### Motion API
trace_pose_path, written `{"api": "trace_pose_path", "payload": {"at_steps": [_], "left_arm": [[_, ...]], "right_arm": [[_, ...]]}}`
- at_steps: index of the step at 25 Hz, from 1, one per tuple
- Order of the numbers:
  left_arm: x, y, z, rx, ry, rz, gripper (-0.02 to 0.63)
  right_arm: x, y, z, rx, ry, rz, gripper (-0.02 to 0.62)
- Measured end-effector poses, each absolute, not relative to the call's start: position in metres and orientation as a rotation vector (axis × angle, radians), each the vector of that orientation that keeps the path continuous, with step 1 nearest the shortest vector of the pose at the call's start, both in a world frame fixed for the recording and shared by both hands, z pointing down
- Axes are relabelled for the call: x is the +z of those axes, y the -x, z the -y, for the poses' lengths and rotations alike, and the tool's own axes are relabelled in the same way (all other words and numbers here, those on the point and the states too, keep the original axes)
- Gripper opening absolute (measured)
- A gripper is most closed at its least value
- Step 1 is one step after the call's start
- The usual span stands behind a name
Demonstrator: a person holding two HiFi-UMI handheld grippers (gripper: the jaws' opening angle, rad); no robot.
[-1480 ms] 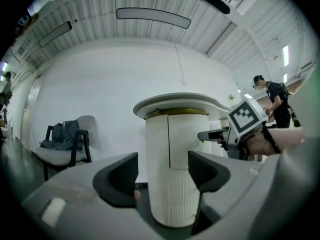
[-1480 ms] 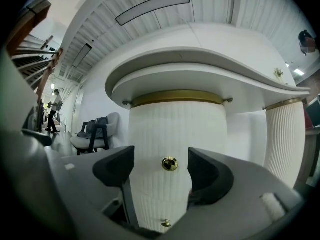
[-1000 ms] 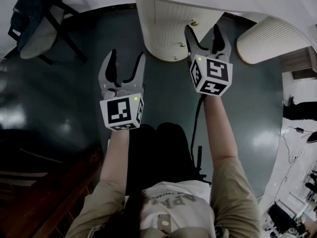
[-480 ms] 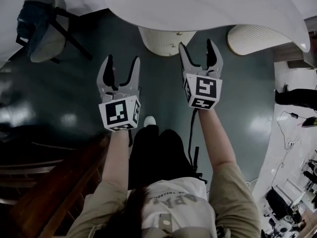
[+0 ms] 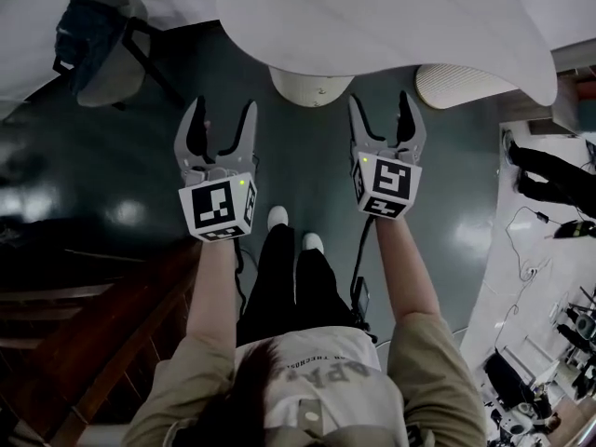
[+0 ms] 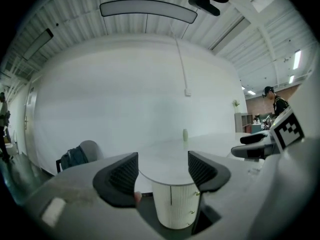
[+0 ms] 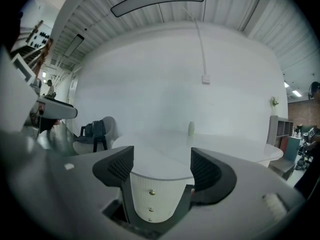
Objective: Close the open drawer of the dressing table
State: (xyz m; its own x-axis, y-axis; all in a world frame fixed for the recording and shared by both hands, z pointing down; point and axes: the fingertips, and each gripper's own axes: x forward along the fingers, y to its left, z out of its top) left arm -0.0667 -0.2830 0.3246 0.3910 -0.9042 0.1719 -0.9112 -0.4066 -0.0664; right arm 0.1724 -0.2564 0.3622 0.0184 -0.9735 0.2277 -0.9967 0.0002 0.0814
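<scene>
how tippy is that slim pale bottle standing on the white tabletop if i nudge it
Probably quite tippy: the slim pale bottle stands tall and narrow, so a push near its top would likely topple it. A low push may just slide it, since the tabletop looks smooth. Once down, its rounded body might roll.

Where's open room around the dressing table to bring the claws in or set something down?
The tabletop is bare except one small vase farther back. The dark floor between the drawer pedestal and the open left claw and right claw is free. Only the left is crowded: a chair with a bag.
</scene>
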Motion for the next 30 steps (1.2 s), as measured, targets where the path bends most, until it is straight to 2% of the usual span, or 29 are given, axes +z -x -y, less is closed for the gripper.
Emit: {"api": "trace_pose_path", "payload": {"at_steps": [11, 16, 23, 27, 30], "left_arm": [[0.228, 0.078, 0.258, 0.230, -2.617, 1.716, 0.316], [0.188, 0.078, 0.260, 0.164, -2.652, 1.691, 0.316], [0.145, 0.066, 0.254, 0.116, -2.717, 1.621, 0.226], [0.134, 0.058, 0.248, 0.101, -2.746, 1.599, 0.152], [0.133, 0.050, 0.246, 0.114, -2.769, 1.569, 0.115]], "right_arm": [[0.240, -0.182, 0.217, 0.070, -2.119, 2.076, 0.341], [0.194, -0.168, 0.213, 0.020, -2.131, 2.112, 0.311], [0.148, -0.149, 0.200, -0.006, -2.133, 2.174, 0.247], [0.137, -0.142, 0.191, 0.024, -2.153, 2.188, 0.166], [0.136, -0.137, 0.187, 0.053, -2.164, 2.195, 0.132]]}}
